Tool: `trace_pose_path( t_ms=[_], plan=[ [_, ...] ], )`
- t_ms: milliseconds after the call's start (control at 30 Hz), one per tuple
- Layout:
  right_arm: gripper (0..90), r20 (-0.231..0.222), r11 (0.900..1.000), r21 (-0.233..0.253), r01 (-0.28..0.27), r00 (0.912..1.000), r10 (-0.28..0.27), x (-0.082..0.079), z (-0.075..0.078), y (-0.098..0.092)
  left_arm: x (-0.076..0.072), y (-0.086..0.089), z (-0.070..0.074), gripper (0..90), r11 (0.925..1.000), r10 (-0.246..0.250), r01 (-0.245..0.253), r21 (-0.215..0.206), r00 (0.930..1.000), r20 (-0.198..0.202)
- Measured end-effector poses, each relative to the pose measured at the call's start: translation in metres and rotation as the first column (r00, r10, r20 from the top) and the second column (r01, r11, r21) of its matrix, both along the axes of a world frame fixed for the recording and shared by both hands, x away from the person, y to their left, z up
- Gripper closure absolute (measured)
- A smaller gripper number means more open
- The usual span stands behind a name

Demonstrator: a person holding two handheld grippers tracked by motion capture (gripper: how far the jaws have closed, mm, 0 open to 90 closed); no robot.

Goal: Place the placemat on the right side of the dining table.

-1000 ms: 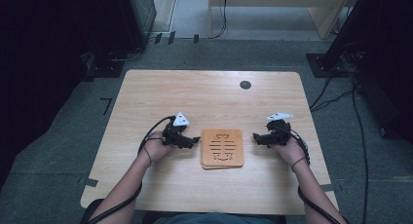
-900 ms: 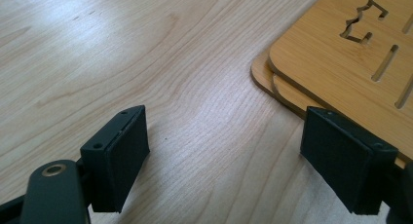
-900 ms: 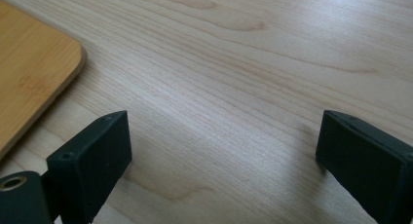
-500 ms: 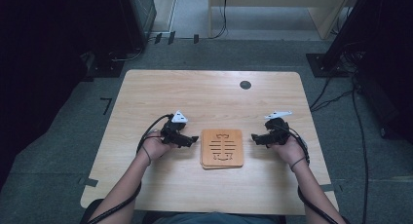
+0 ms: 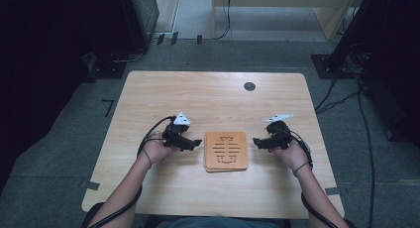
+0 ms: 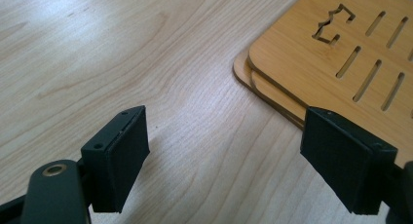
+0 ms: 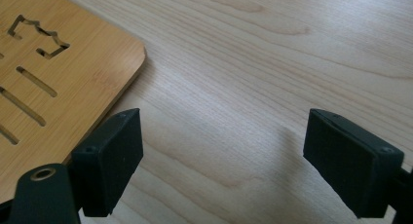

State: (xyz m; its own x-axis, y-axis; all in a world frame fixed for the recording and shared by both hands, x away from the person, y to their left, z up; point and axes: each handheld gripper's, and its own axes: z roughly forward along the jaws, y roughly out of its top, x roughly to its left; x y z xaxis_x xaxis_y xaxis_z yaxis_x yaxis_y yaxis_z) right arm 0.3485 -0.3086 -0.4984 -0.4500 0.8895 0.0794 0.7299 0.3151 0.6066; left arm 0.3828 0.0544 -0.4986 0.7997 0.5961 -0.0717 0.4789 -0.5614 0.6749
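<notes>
Two orange-brown wooden boards (image 5: 226,150) with cut slots lie stacked flat at the table's middle near the front. My left gripper (image 5: 196,143) sits just left of the stack, open, its tips pointing at the stack's left edge. In the left gripper view the stack (image 6: 341,53) lies at upper right, and the left gripper (image 6: 234,170) holds nothing; its right jaw overlaps the board's edge. My right gripper (image 5: 256,142) sits just right of the stack, open. In the right gripper view the board (image 7: 63,87) lies at left, beside the empty right gripper (image 7: 224,170).
The light wooden table (image 5: 148,99) has a small black round cap (image 5: 249,86) near its far edge. Dark equipment stands (image 5: 341,64) and cables lie on the grey floor around it.
My right gripper has shifted slightly left toward the stack. The left gripper has barely moved.
</notes>
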Motion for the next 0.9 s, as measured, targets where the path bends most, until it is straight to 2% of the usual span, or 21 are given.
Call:
trace_pose_path(
  t_ms=[233,333,467,900],
  plan=[
    [14.8,0.000,1.000,-0.015,-0.017,0.9999,0.017,-0.003,0.000,0.007,-0.001,0.001,0.001,17.2,1.0000,-0.002,0.002,0.000,0.9999,0.014],
    [15.0,-0.013,1.000,0.006,-0.009,0.9999,0.009,-0.004,0.000,0.010,-0.001,0.001,0.003,17.2,1.0000,-0.002,0.002,-0.005,0.9999,0.014],
    [15.2,-0.008,0.999,-0.021,-0.025,0.9996,0.025,-0.005,0.000,0.014,-0.001,0.001,0.002,17.2,1.0000,-0.005,0.005,0.002,1.0000,0.007],
    [15.5,-0.013,0.999,-0.022,-0.036,0.9993,0.035,-0.007,-0.001,0.020,-0.002,0.001,0.001,17.2,1.0000,-0.004,0.004,0.004,1.0000,0.003]
  ],
)
